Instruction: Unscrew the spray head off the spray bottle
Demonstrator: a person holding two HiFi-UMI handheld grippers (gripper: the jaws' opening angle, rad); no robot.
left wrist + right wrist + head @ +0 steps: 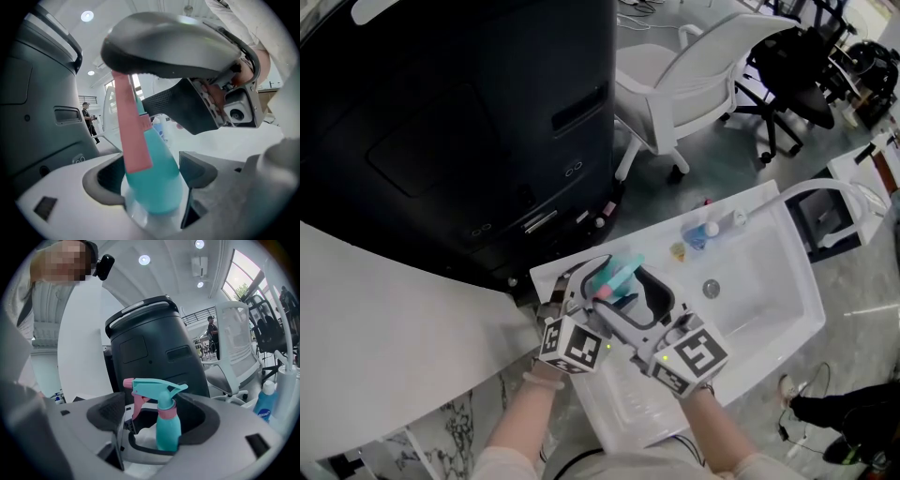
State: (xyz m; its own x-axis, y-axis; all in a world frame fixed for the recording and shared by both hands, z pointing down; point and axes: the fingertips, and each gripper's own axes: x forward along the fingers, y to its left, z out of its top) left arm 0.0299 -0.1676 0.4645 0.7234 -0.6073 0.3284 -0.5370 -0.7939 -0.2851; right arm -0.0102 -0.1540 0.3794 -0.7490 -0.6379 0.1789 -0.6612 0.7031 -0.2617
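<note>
One teal spray bottle [612,277] with a pink collar is held between two hand-held grippers above the left end of a white sink [769,281]. Its teal spray head [157,389], with a pink nozzle tip and a pink trigger [137,405], is screwed onto the bottle.

The left gripper [152,183] has its claw closed on the bottle's round lower body, with a dark pad pressed against each side. The long pink trigger hangs down in front of the body in that view.

The right gripper [157,413] has its claw spread wide. The spray head and the bottle's neck stand between its two pads. The bottle's shoulder is close against one pad, and the trigger is just beside the other.

In the head view the two grippers cross each other. Their marker cubes sit side by side, near the person's wrists.

The sink has a round drain [711,289] in its basin. A small blue-capped bottle [698,234] stands on its far rim. Behind the sink stands a large dark machine [469,122], with a white chair [694,66] to its right. A curved white counter [384,319] lies to the left. A person [212,333] stands far off in the room.
</note>
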